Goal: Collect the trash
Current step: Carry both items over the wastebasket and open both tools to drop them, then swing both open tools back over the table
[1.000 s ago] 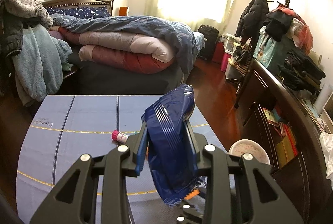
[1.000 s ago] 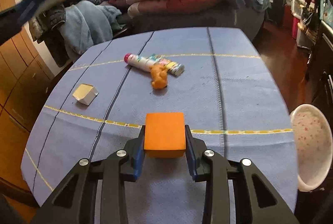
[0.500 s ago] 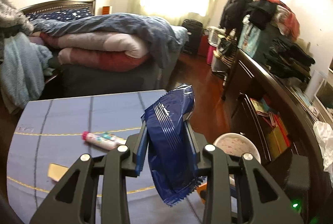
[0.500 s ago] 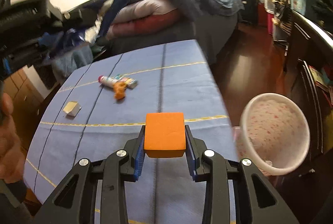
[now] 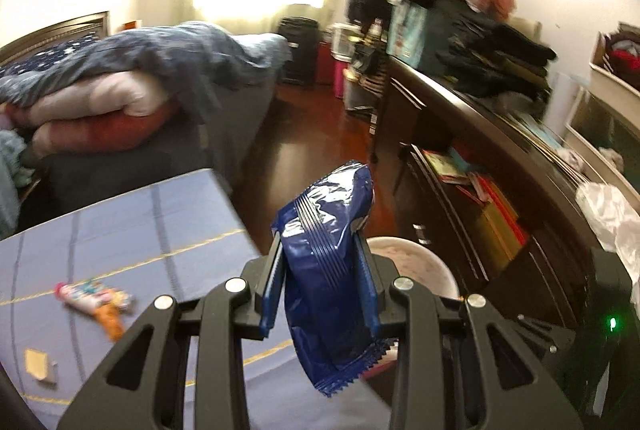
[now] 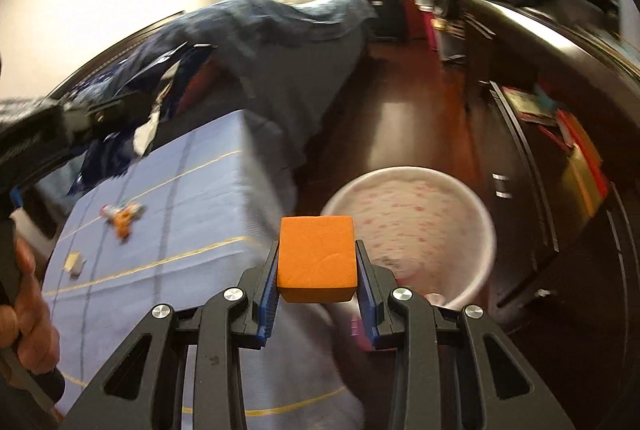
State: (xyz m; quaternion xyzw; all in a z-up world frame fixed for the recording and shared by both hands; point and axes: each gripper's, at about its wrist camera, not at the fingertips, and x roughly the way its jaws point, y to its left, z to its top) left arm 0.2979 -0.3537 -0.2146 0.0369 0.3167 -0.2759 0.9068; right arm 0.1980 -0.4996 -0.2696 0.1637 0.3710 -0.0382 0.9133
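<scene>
The blue wrapper (image 5: 328, 262) is pinched in the left gripper (image 5: 322, 278); the orange block (image 6: 317, 258) (foam, it seems) is clamped in the right gripper (image 6: 317, 278), near the white bin (image 6: 416, 226) beside the table (image 6: 192, 198).

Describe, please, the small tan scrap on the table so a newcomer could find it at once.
Start at the blue-clothed table beside the bed. The scrap lies near the table's left side, alone on the cloth. It is a plain tan, boxy bit, unlike the colourful tube and orange piece clustered farther back.
</scene>
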